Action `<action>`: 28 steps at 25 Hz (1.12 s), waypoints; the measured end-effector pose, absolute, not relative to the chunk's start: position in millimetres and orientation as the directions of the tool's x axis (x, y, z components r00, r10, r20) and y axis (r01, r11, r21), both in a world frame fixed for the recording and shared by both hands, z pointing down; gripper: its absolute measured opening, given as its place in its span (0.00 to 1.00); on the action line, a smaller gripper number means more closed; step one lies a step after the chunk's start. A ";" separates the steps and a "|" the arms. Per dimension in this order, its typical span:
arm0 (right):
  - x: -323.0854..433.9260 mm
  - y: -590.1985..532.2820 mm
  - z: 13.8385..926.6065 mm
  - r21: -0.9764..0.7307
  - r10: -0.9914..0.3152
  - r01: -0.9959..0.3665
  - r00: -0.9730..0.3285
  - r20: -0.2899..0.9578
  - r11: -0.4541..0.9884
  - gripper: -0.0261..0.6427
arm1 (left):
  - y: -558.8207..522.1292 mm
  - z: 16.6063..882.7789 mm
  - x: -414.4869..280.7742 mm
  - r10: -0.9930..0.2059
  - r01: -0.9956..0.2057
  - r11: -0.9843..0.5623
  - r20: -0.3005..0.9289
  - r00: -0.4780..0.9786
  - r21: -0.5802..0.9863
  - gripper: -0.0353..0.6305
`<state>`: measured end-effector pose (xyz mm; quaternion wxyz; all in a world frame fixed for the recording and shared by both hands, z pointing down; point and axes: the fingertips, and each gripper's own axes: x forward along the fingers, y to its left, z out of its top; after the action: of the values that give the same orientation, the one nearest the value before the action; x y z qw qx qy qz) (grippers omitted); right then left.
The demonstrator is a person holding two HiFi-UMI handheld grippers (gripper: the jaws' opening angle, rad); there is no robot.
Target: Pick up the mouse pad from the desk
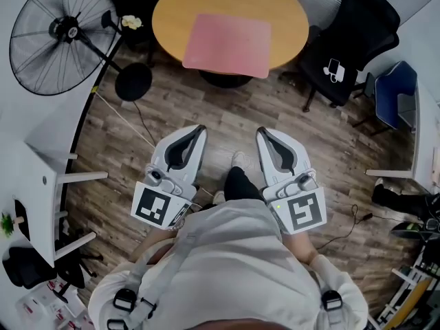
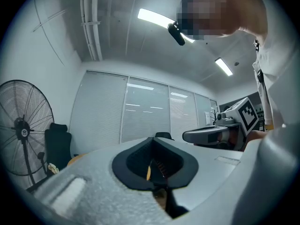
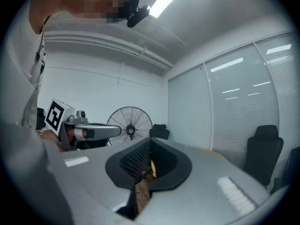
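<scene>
A pink mouse pad [image 1: 227,45] lies flat on a round wooden table [image 1: 170,12] ahead of me in the head view. My left gripper [image 1: 200,128] and my right gripper [image 1: 262,132] are held side by side over the wood floor, well short of the table. Both point toward it with their jaws pressed together and nothing between them. In the left gripper view my left gripper [image 2: 153,139] shows its jaws shut, with the right gripper [image 2: 220,131] off to its right. In the right gripper view my right gripper [image 3: 151,140] is likewise shut, with the left gripper [image 3: 89,131] beside it.
A standing fan [image 1: 60,36] with a round black base [image 1: 133,81] stands left of the table. A black office chair [image 1: 357,43] sits to the table's right, a blue chair [image 1: 397,93] beyond it. White desks [image 1: 41,163] flank me on the left and right. Cables trail across the floor.
</scene>
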<state>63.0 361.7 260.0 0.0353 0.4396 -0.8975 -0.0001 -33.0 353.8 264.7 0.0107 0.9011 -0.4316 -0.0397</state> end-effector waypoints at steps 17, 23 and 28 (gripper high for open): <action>125.7 213.6 262.5 0.020 -0.760 -0.761 -0.647 0.068 0.649 0.05 | 210.7 267.9 24.3 -0.810 -0.809 -0.586 -0.040 0.585 0.048 0.06; 141.3 178.2 268.3 0.019 -0.744 -0.745 -0.664 0.074 0.667 0.05 | 178.1 274.8 39.8 -0.824 -0.822 -0.567 -0.036 0.566 0.057 0.06; 143.1 157.1 271.6 0.005 -0.735 -0.737 -0.674 0.068 0.676 0.05 | 161.9 279.0 44.1 -0.832 -0.831 -0.554 -0.024 0.554 0.055 0.06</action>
<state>143.1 157.1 271.6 0.0320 0.4023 -0.9149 0.0114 44.1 161.9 279.0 0.0188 0.8812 -0.4718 -0.0235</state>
